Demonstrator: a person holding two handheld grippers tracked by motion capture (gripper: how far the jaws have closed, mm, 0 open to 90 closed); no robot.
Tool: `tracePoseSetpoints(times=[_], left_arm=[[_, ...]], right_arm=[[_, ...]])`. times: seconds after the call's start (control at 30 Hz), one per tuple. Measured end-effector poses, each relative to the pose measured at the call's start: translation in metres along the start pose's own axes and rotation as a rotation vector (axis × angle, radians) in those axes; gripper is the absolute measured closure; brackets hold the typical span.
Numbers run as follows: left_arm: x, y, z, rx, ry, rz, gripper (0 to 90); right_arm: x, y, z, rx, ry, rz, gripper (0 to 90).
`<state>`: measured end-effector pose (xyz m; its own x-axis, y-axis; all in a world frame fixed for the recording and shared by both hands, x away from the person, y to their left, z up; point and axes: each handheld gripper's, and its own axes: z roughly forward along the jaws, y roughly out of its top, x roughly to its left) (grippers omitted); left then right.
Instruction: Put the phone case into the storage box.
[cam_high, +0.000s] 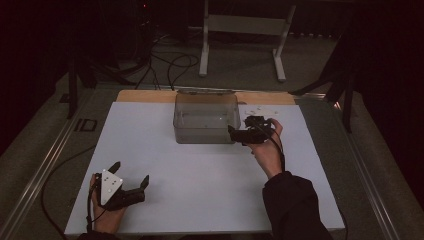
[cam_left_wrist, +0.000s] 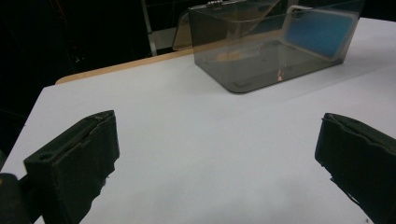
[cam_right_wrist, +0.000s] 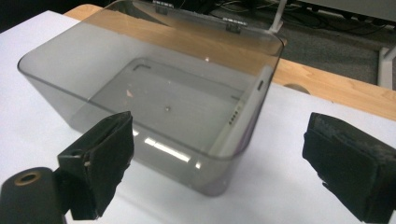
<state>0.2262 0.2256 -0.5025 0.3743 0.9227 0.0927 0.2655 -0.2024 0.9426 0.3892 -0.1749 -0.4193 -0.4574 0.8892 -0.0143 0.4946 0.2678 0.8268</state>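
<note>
Room dim, surroundings nearly black. White-topped table with a pale wooden edge (cam_high: 145, 96) on grey carpeted floor (cam_high: 240, 60). Beyond it: white metal stand legs (cam_high: 204, 45), tangled black cables (cam_high: 170, 62).

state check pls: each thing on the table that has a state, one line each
clear plastic box: upright on the white board, hinged lid swung open toward the far edge
phone: inside the box, on edge, leaning against one end wall
left gripper: open, nothing held, near the board's front left corner
right gripper: open, nothing held, close beside the box
</note>
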Motion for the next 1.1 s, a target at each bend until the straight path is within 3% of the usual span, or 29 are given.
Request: tracePoseSetpoints(times=[0.33, 0.63, 0.9, 1.0, 1.1], left_arm=[[0.0, 0.0, 0.001, 0.009, -0.006, 0.0, 0.5], [0.004, 0.002, -0.001, 0.009, -0.008, -0.018, 0.5], [0.009, 0.006, -0.004, 0.0, -0.013, -0.044, 0.5], [0.009, 0.007, -0.004, 0.005, -0.019, -0.045, 0.5], [0.01, 0.008, -0.005, 0.011, -0.019, -0.041, 0.5]], right_arm=[[-0.005, -0.028, -0.023, -0.053, 0.011, -0.02, 8.9], [-0.004, -0.047, -0.048, -0.052, 0.001, -0.056, 8.9], [-0.009, -0.075, -0.066, -0.097, 0.004, -0.031, 8.9], [-0.011, -0.083, -0.071, -0.074, 0.017, -0.017, 8.9], [-0.012, -0.092, -0.078, -0.107, 0.016, -0.004, 8.9]])
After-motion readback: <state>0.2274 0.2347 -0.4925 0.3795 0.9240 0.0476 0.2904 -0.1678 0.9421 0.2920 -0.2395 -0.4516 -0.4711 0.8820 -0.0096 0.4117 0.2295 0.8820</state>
